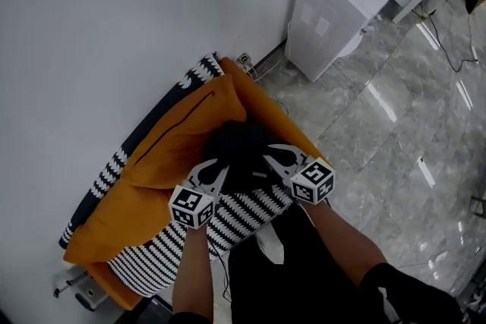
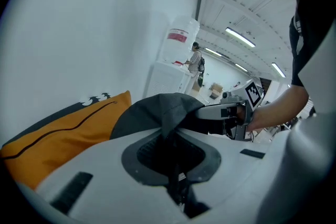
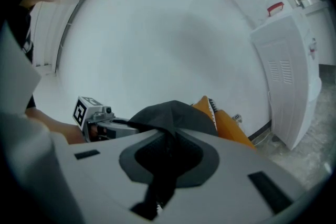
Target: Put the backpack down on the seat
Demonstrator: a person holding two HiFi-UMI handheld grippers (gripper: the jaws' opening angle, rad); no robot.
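Currently both grippers are clamped on the black backpack (image 1: 241,152), one on each side. Left gripper (image 1: 219,169): jaws closed almost fully, with a fold of black fabric pinched between them; its own view shows the cloth bunched right at the jaws (image 2: 170,139). Right gripper (image 1: 275,155): jaws nearly closed, gripping another fold of the same fabric (image 3: 168,144). The backpack bulges up just ahead of both sets of jaws and spans the gap between the two grippers.

The orange seat (image 1: 262,99) is below and ahead of the grippers, against the white wall (image 1: 114,19). An orange cushion (image 1: 178,155) lies just beyond and to the left of the left gripper. A black-and-white striped cushion (image 1: 228,228) sits directly under both grippers, on the person's side. The backpack is over the cushions; can't tell whether it touches them.

A white water dispenser (image 1: 334,11) stands well beyond the right gripper, on the grey marble floor (image 1: 395,125).
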